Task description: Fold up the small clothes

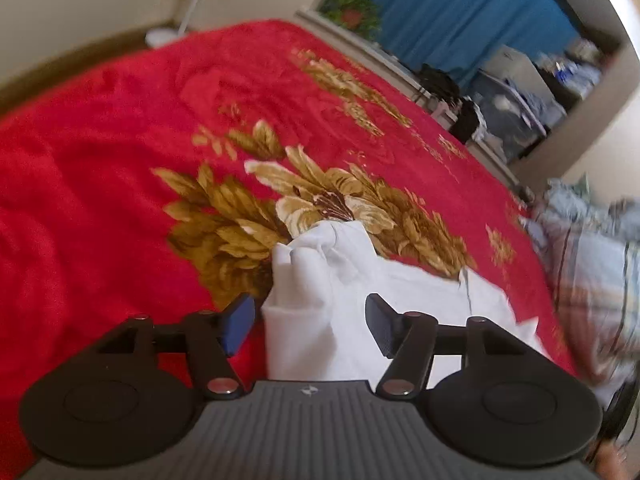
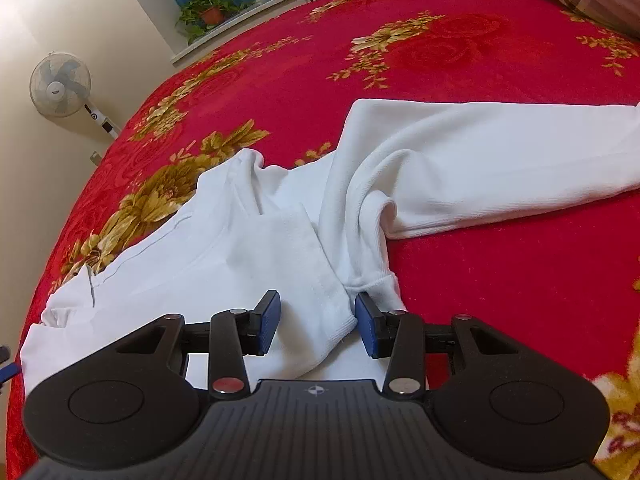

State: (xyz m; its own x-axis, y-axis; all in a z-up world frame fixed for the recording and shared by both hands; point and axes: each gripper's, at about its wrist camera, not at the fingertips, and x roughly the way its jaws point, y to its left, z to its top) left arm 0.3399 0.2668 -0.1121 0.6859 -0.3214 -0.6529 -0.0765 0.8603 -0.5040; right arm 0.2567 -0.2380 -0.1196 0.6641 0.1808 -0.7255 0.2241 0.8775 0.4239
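A white long-sleeved garment (image 2: 460,160) lies on the red bedspread (image 2: 500,280), partly folded. One sleeve stretches off to the right, and a folded layer (image 2: 280,248) lies over its body. My right gripper (image 2: 317,324) hangs open just above the near edge of that folded layer. The cloth lies between its blue pads (image 2: 269,320), which do not press on it. In the left wrist view the same garment (image 1: 320,300) shows bunched at its far end. My left gripper (image 1: 310,326) stands open over it, with the pads well apart and gripping nothing.
The red bedspread (image 1: 120,200) has gold flower prints. A pile of striped and plaid bedding (image 1: 592,260) lies at its right edge. Beyond the bed are a standing fan (image 2: 60,86), a potted plant (image 2: 210,10) on a sill and blue curtains (image 1: 460,12).
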